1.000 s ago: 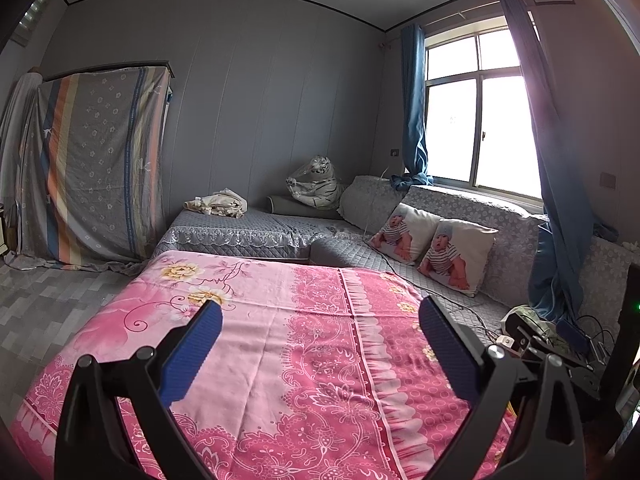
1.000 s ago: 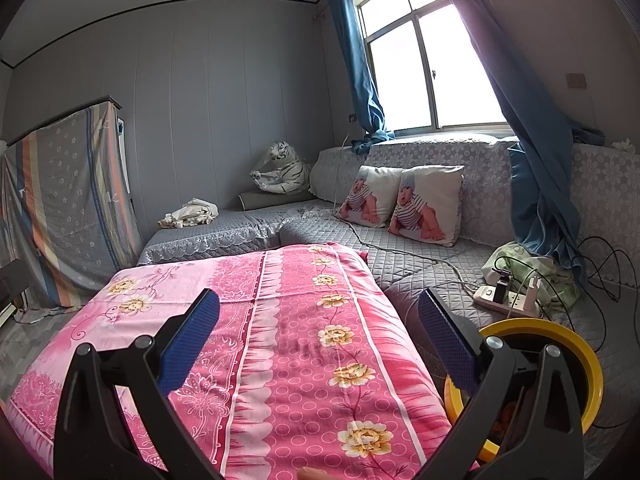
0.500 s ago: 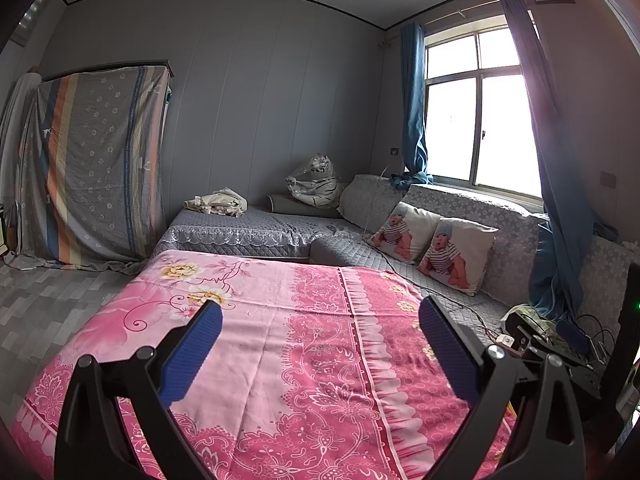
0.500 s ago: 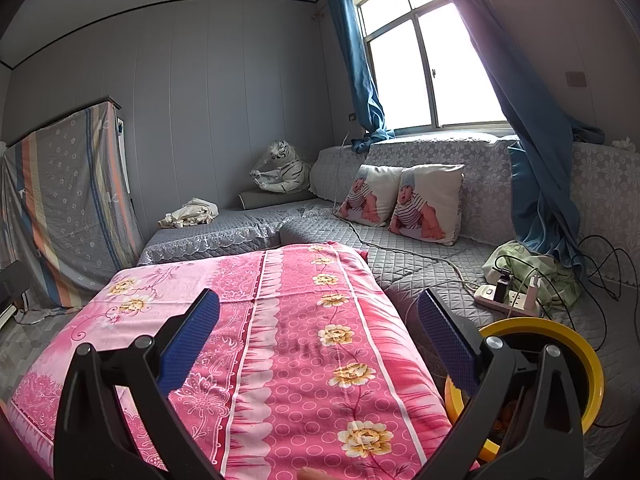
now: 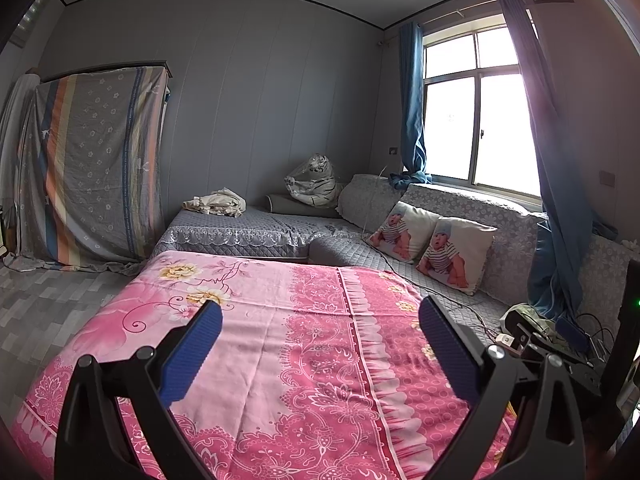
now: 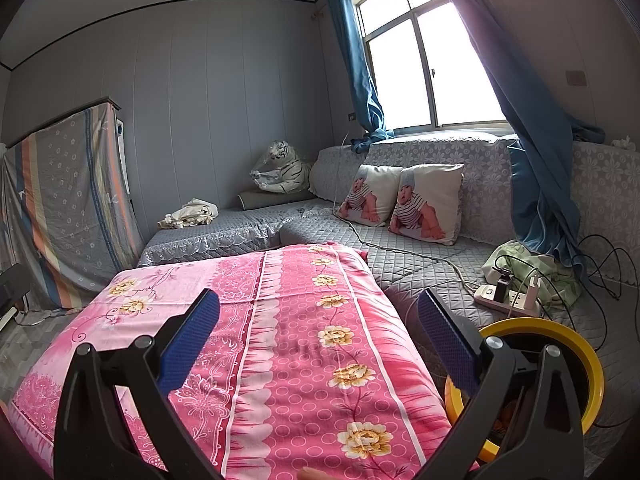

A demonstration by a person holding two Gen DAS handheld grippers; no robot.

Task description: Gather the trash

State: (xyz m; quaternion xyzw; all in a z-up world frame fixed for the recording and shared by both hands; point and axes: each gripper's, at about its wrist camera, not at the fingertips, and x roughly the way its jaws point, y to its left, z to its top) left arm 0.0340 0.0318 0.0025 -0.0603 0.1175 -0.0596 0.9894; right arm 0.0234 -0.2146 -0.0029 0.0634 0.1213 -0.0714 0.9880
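My left gripper (image 5: 320, 320) stands open above a pink flowered cloth (image 5: 280, 340), with nothing between its blue pads (image 5: 192, 354). My right gripper (image 6: 318, 318) is open too, empty, over the right half of the same pink cloth (image 6: 280, 340). A yellow-rimmed bin (image 6: 576, 360) stands low at the right of the right wrist view, partly hidden behind the right finger; something orange shows inside it. No loose trash shows on the cloth in either view.
A grey corner sofa (image 5: 248, 232) runs behind and to the right, with two baby-print cushions (image 6: 400, 200), a plush tiger (image 5: 314, 184) and a crumpled cloth (image 5: 218, 202). A power strip (image 6: 508, 300) with cables lies on the sofa. A striped sheet (image 5: 92, 168) covers furniture at left.
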